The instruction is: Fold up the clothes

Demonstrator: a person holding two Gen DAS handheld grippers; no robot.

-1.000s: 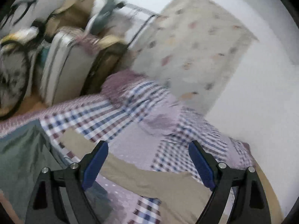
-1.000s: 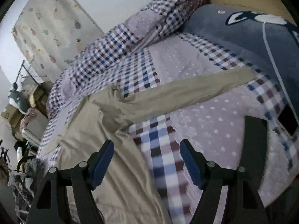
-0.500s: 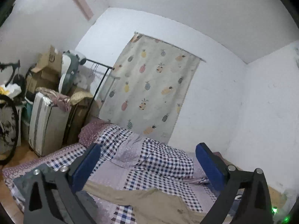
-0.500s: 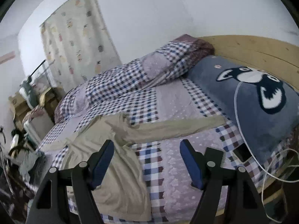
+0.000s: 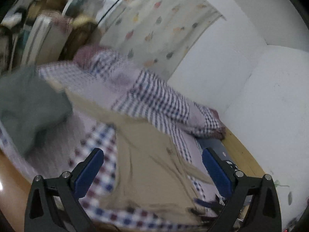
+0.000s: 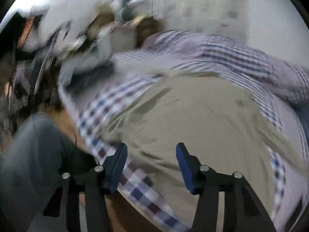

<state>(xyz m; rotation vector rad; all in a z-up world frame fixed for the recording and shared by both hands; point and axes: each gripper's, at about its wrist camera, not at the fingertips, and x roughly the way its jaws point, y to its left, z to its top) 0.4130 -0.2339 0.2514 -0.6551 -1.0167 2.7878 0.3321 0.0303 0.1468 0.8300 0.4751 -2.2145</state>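
With your left gripper (image 5: pixel 152 171) spread wide and empty above the beige garment (image 5: pixel 152 154) lying flat on the checked bedspread (image 5: pixel 96 147), and your right gripper (image 6: pixel 151 162) likewise parted over its near edge, slow down, settle both views, then pinch matching corners.

Right tongs (image 6: pixel 151 166) gape over the beige garment (image 6: pixel 193 119) spread on the checked bedsheet (image 6: pixel 100 104).
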